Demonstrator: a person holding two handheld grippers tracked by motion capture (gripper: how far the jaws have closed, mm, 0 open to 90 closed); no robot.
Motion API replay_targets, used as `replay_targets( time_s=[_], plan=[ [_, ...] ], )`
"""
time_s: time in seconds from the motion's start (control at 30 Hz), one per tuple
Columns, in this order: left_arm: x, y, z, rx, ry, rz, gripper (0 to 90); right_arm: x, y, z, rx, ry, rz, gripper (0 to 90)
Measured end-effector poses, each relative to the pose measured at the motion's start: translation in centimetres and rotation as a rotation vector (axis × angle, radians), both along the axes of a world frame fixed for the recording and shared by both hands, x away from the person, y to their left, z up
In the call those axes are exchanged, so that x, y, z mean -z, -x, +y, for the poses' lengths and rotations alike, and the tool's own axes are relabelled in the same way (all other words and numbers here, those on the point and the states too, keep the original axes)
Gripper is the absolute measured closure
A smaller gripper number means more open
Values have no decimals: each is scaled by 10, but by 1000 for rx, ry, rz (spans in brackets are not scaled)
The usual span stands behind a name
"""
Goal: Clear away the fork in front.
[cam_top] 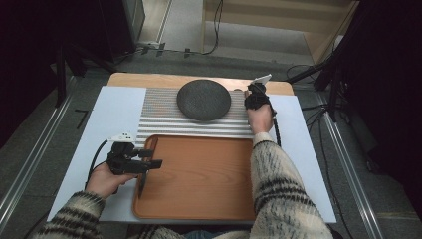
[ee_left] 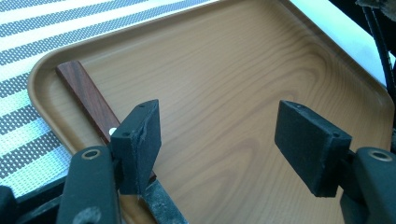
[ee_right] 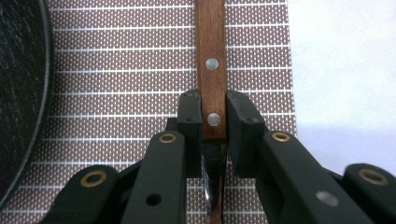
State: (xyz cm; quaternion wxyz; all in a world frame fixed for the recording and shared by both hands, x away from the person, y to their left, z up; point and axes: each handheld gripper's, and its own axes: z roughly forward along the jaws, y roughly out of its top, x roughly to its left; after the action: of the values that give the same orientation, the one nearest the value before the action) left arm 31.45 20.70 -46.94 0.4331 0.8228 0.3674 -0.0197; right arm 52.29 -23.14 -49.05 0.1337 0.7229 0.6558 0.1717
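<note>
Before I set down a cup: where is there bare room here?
Most of the tray is bare; a knife lies along its left rim under the left gripper. The mat left of the plate is free. Right of the plate is crowded: right gripper clamps a utensil.

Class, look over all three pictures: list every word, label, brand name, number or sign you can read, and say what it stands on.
None: no readable text in any view.
Tray: wood grain, no lettering.
Striped mat: stripes and dots, no writing.
Dark plate: blank.
Wooden handles: rivets, no brand mark.
Floor, left of the table: a dark mark, unreadable.
</note>
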Motion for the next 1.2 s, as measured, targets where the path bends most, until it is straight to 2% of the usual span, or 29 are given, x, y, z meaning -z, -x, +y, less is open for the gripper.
replay_targets(
  time_s=[0.03, 0.1, 0.23, 0.33, 0.4, 0.7, 0.83, 1.2],
  plan=[
    [0, 0, 0, -2, 0, 2, 316, -1, 0, -3, 2, -25, 5, 754],
    [0, 0, 0, -1, 0, 3, 316, -1, 0, -4, 7, -36, 9, 755],
    [1, -1, 1, -3, -2, 6, 316, -3, 2, -8, -9, -33, 6, 755],
    [1, -1, 0, -3, -6, 6, 316, -9, 4, -10, -18, -45, -16, 755],
    [1, -1, 0, -4, -7, 4, 316, -18, 7, -14, -36, -64, -55, 755],
    [1, -1, 0, -8, -7, 11, 316, -35, 16, -20, -74, -116, -113, 755],
    [2, -2, 0, -9, -10, 19, 316, -44, 21, -19, -107, -144, -142, 755],
    [2, -3, 0, -12, -7, 30, 316, -58, 35, -13, -188, -162, -195, 755]
  ],
)
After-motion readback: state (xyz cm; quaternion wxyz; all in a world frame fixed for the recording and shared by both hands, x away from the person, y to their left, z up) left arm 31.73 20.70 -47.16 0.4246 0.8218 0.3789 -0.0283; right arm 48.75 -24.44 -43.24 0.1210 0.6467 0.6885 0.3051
